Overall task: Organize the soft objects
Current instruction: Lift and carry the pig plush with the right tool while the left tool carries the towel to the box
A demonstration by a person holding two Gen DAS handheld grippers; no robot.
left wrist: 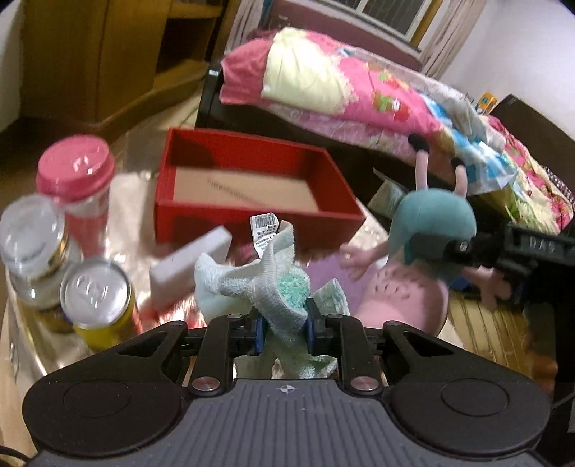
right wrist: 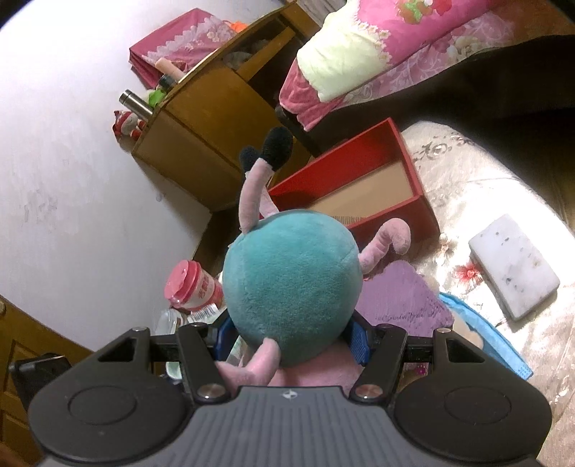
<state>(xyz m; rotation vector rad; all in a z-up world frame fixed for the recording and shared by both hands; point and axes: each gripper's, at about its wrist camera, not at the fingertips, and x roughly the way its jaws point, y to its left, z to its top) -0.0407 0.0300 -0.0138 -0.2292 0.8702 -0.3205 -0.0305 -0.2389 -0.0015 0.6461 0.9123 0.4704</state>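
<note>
Left tongs [left wrist: 284, 332] clamped on towel [left wrist: 266, 287], right tongs [right wrist: 287, 341] clamped on plush toy [right wrist: 291, 287], red box [left wrist: 251, 179] open beyond

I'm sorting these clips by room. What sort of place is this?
Most likely a bedroom in a home: a bed with a pink floral quilt, a wooden cabinet against the wall, and a curtained window behind the bed.

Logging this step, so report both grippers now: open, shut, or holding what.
Left gripper: shut on the pale green towel.
Right gripper: shut on the plush toy, clamped at its teal body.
</note>
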